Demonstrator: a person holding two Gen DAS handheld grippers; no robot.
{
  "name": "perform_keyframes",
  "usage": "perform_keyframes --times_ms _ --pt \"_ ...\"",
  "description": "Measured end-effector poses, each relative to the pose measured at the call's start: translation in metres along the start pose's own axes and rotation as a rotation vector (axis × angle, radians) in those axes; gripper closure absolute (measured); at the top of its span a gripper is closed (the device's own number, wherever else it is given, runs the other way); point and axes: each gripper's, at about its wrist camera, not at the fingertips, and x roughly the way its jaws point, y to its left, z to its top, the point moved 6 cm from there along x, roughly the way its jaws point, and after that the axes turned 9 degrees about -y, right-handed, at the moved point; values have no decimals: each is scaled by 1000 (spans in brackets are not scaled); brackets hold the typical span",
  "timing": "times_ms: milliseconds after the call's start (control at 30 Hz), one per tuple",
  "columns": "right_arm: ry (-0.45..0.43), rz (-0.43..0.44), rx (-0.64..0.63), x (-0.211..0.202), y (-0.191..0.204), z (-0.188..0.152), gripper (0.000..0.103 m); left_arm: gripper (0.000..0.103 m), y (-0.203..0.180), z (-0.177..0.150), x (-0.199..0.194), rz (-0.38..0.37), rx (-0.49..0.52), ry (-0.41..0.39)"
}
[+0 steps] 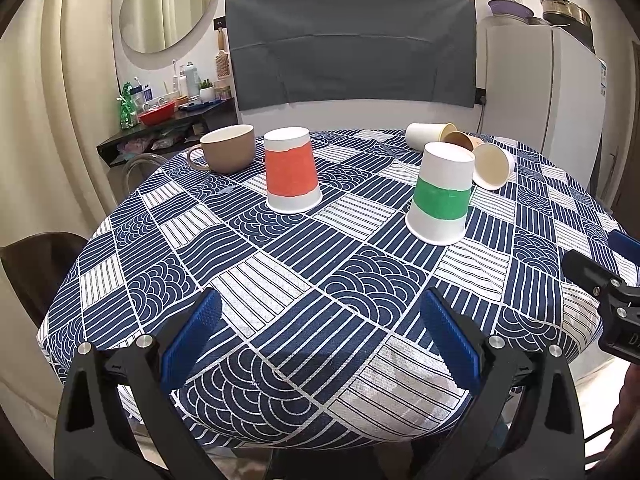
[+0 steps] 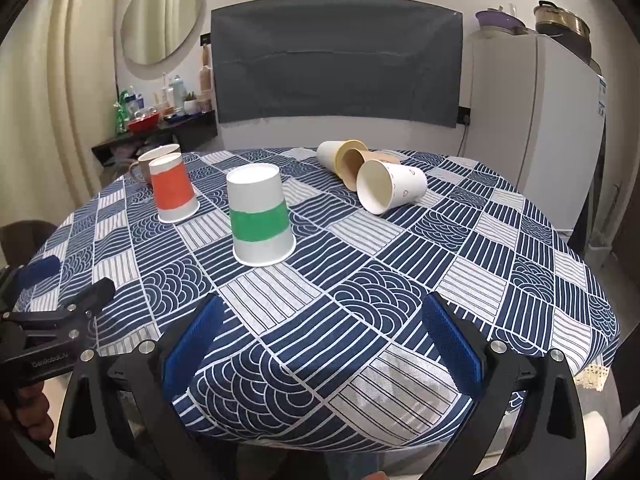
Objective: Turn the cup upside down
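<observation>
Round table (image 1: pixel 280 280) under a blue-and-white patterned cloth fills both views; it serves as the landmark. Behind its far edge: a grey fabric panel (image 1: pixel 352 44) on the wall. Off its far right: a white fridge (image 1: pixel 560 92) with pots on top. Off its far left: a dark shelf (image 1: pixel 160 128) crowded with bottles, an oval mirror (image 1: pixel 168 8) above.

Near half of the table is bare cloth, with the rim curving close under both grippers.

On the table, mid-depth: green-banded cup (image 1: pixel 440 194) right of centre, mouth down, base up. Orange-banded cup (image 1: pixel 291 170) left of centre, also mouth down. Brown mug (image 1: pixel 228 148) upright behind it at the far-left edge; in the right wrist view the orange cup partly covers it. Three paper cups (image 1: pixel 460 152) lie on their sides at the far right, overlapping.

Left gripper (image 1: pixel 320 336) spread wide, holding nothing, above the near edge. Right gripper (image 2: pixel 322 340) likewise wide open and empty.

Shelf items are too small to identify.
</observation>
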Motion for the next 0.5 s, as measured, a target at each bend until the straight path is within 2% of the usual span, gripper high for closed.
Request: perform_keyframes --times_ms 500 --pt "13 6 9 3 -1 -2 8 6 -1 -1 0 3 8 3"
